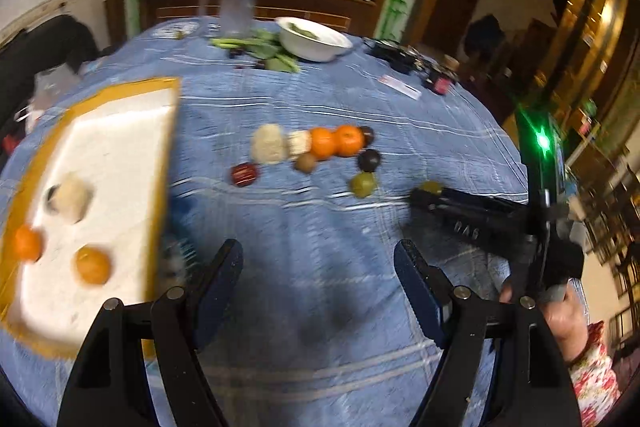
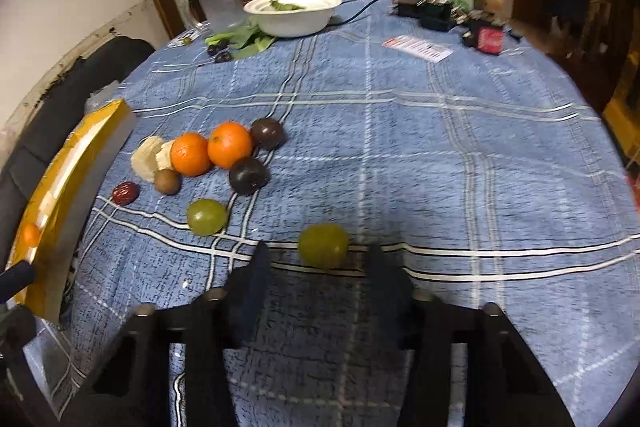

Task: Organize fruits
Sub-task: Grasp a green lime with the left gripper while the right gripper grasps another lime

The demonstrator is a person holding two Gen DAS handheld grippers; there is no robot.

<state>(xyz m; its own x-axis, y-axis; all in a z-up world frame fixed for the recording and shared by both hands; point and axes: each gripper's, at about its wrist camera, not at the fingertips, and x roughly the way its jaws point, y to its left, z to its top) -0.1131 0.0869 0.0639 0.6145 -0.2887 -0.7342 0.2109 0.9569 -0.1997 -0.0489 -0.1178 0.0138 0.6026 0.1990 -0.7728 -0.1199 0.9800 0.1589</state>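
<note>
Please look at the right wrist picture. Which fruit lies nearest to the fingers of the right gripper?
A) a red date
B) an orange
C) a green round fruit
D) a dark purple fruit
C: the green round fruit lies on the blue cloth just ahead of the right gripper, about level with its fingertips, while the other fruits sit farther off to the left.

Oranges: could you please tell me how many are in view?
4: two touching on the tablecloth, two apart in the white tray. Others could be hidden.
</note>
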